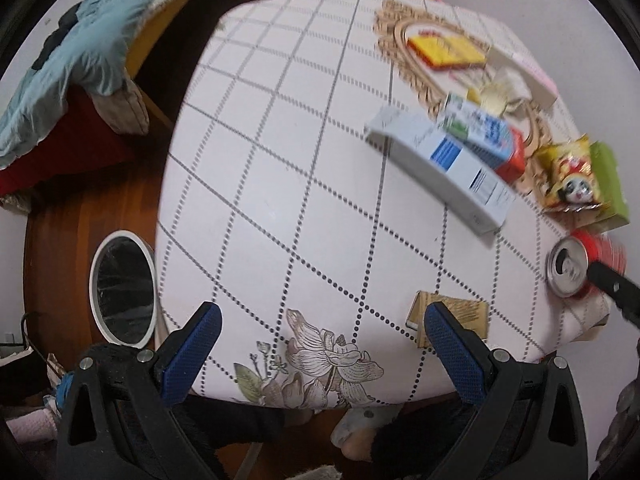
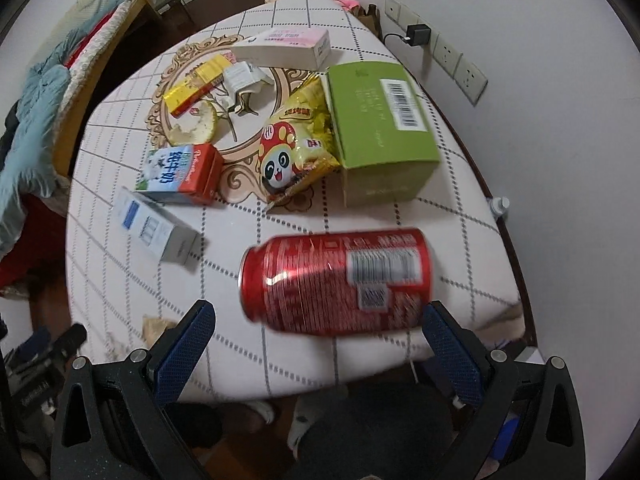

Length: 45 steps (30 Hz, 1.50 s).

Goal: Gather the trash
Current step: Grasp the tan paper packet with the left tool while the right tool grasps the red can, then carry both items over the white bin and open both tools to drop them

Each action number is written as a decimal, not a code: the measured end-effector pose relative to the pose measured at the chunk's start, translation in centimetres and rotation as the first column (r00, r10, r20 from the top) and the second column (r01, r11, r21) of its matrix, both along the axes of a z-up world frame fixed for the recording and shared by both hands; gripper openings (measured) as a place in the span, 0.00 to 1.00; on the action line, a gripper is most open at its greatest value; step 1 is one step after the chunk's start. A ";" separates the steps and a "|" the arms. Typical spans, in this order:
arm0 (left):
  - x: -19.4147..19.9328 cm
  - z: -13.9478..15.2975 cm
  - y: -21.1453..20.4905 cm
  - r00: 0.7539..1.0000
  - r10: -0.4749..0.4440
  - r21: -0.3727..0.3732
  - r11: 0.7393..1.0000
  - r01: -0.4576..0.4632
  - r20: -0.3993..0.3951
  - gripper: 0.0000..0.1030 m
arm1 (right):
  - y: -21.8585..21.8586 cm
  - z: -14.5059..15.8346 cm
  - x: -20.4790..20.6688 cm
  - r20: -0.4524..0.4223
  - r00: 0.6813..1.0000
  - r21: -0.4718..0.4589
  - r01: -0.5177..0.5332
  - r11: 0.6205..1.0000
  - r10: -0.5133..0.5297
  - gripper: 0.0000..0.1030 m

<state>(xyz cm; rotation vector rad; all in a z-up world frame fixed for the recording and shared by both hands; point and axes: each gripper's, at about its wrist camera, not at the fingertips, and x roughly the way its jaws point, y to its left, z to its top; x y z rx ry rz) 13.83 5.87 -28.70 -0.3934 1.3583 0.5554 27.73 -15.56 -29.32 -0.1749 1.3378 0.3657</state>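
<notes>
A red soda can [image 2: 336,280] lies on its side near the table's front edge, just ahead of my open right gripper [image 2: 320,312], whose blue pads [image 2: 188,344] stand wide on either side without touching it. In the left wrist view the same can [image 1: 576,268] shows its opened top, with one dark finger of the right gripper [image 1: 612,288] across it. My left gripper [image 1: 322,316] hangs open and empty over the table's near edge. Farther back lie a panda snack bag [image 2: 296,144], a green box [image 2: 376,128], a milk carton [image 2: 180,174] and a white-and-blue box [image 2: 158,228].
A white-rimmed bin [image 1: 122,286] with a black liner stands on the floor left of the table [image 1: 280,140]. A flat gold box [image 1: 460,312] lies by my left gripper's right finger. A yellow box [image 2: 196,88] and a pink box [image 2: 284,48] lie at the back. Wall sockets [image 2: 444,50] are at the right.
</notes>
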 end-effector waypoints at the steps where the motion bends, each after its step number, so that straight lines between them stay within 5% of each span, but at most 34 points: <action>1: 0.2 -0.4 -0.1 1.000 -0.004 -0.006 1.000 0.004 -0.005 1.00 | 0.5 -0.5 0.1 0.001 1.000 -0.010 -0.006 1.000 0.006 1.00; 8: 1.5 -1.4 -1.9 0.998 -0.057 -0.059 0.997 0.056 -0.011 1.00 | 1.3 -3.7 2.0 -0.056 0.997 -0.037 0.059 0.998 -0.061 1.00; 15: 3.8 -3.0 -5.9 0.987 -0.158 -0.132 0.979 0.156 -0.011 1.00 | -2.2 -2.7 2.2 -0.114 0.983 0.109 0.155 0.982 -0.143 1.00; 17: 4.5 -4.0 -7.1 0.980 -0.197 -0.131 0.973 0.191 -0.032 0.89 | -3.2 -2.2 2.4 -0.126 0.979 0.139 0.176 0.975 -0.159 1.00; 18: 4.8 -4.5 -7.5 0.977 -0.208 -0.130 0.971 0.201 -0.044 0.71 | -3.6 -2.0 2.4 -0.130 0.978 0.150 0.184 0.971 -0.166 1.00; 20: 5.1 -4.5 -7.6 0.980 -0.199 -0.143 0.970 0.196 -0.009 0.63 | -4.5 -1.7 2.6 -0.141 0.972 0.183 0.212 0.960 -0.187 1.00; 21: 5.3 -4.2 -7.6 0.979 -0.203 -0.141 0.969 0.203 0.016 0.40 | -4.8 -1.7 2.5 -0.145 0.971 0.194 0.218 0.957 -0.192 1.00; 22: 5.5 -3.8 -7.7 0.978 -0.207 -0.136 0.968 0.209 0.028 0.29 | -5.1 -1.7 2.6 -0.152 0.967 0.201 0.231 0.952 -0.203 1.00; 24: 5.9 -3.3 -7.5 0.977 -0.211 -0.103 0.972 0.212 0.021 0.20 | -5.8 -1.6 2.8 -0.178 0.955 0.224 0.275 0.935 -0.238 1.00; 32: 5.9 -2.0 -3.2 0.990 -0.134 -0.072 0.988 0.137 0.049 0.12 | -6.5 -4.3 3.8 -0.308 0.842 0.250 0.522 0.816 -0.444 0.99; 34: 5.6 -1.6 -2.2 0.991 -0.120 -0.077 0.989 0.124 0.058 0.12 | -6.5 -5.1 3.7 -0.335 0.819 0.260 0.556 0.789 -0.466 0.81; 45: 0.2 3.1 1.4 0.976 -0.093 -0.075 0.991 0.110 0.197 0.12 | -6.6 -2.6 0.3 -0.254 0.878 0.350 0.475 0.808 -0.406 0.79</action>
